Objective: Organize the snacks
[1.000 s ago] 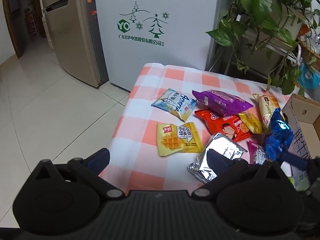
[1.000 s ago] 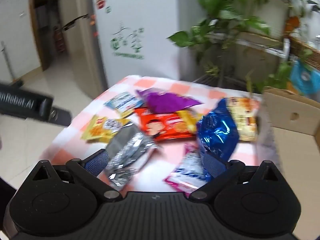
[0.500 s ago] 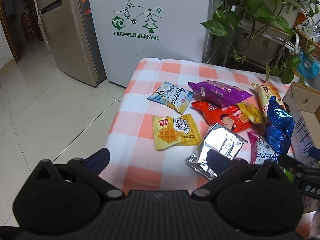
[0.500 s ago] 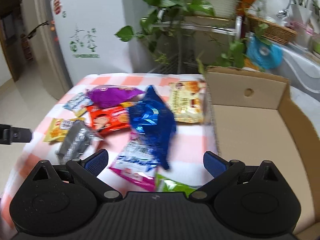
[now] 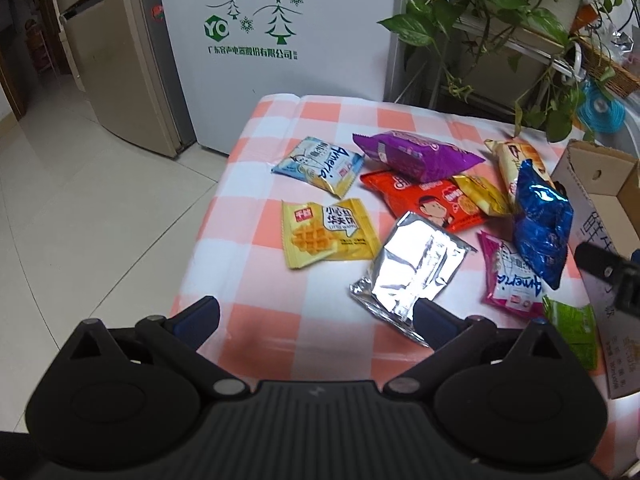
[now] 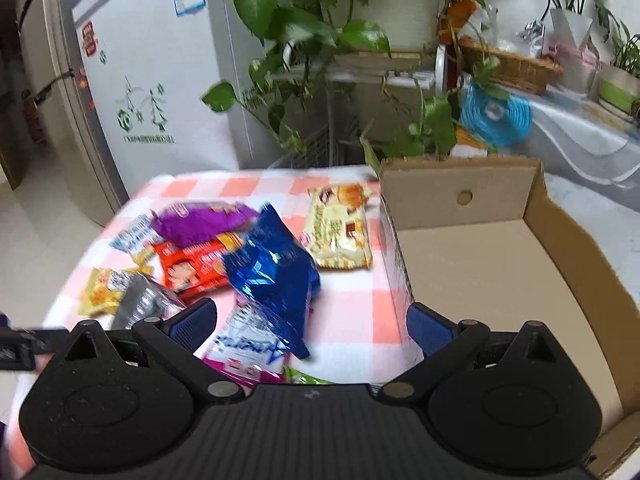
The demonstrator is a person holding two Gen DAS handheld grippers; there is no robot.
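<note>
left wrist: waffle packet | right wrist: cardboard box interior

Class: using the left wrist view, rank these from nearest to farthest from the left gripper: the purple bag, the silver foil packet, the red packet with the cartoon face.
From the left gripper:
1. Silver foil packet, just ahead, its corner by the right finger.
2. Red packet, mid-table, beyond the foil.
3. Purple bag, farthest back, overlapping the red packet's far edge.

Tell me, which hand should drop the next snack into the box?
Probably the right gripper: the blue bag lies just ahead of its open jaws, with the box beside it. The left gripper sits farther away.
</note>
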